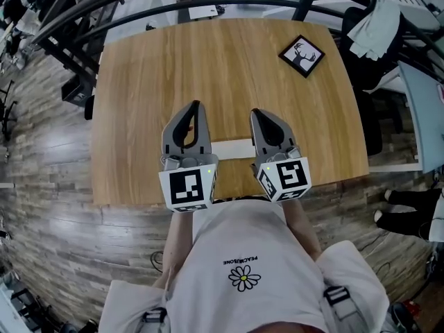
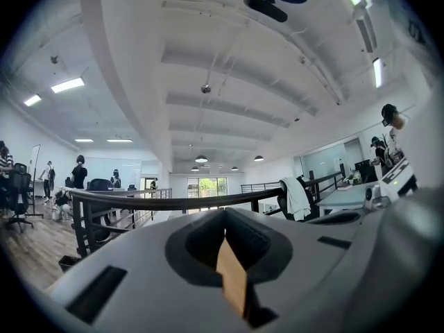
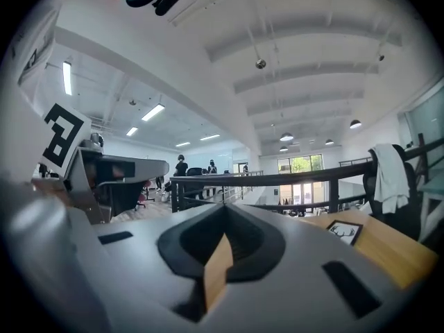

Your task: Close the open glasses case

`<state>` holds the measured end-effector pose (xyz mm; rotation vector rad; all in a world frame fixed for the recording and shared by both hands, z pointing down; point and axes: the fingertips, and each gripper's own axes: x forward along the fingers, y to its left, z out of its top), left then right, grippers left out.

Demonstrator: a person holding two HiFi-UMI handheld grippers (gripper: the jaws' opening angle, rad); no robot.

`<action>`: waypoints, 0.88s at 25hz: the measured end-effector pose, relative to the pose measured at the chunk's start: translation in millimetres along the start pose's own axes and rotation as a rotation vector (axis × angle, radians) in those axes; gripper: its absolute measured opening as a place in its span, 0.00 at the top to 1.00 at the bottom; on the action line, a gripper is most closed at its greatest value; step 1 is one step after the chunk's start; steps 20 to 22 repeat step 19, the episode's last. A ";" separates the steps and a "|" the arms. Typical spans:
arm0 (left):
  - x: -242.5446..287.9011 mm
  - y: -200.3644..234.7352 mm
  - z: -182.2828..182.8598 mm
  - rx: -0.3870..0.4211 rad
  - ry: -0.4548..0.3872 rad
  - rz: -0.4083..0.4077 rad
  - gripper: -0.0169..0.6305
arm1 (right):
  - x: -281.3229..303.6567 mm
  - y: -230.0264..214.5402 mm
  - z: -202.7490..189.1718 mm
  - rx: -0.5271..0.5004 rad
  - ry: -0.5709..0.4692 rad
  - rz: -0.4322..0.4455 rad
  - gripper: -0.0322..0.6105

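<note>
A white glasses case lies flat near the front edge of the wooden table. Only its middle strip shows between the two grippers, so I cannot tell how its lid stands. My left gripper hovers above the case's left end, jaws together and nothing in them. My right gripper hovers above the right end, also shut and empty. Both point level, away from me. In the left gripper view the left gripper shows a closed seam against the room, and the right gripper does the same in the right gripper view.
A black-framed deer picture lies at the table's far right corner and shows as the deer picture in the right gripper view. A black railing runs behind the table. A chair draped with white cloth stands at the right.
</note>
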<state>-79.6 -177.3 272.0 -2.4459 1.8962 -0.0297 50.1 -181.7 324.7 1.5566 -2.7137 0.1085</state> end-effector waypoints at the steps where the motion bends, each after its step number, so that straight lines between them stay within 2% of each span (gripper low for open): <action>1: 0.1 0.7 -0.3 0.000 0.002 0.002 0.95 | 0.4 -0.1 1.3 -0.004 -0.003 -0.002 0.94; 22: -4.9 10.4 -4.2 -0.010 -0.003 0.031 0.95 | 3.4 -2.4 2.4 -0.039 0.015 -0.019 0.94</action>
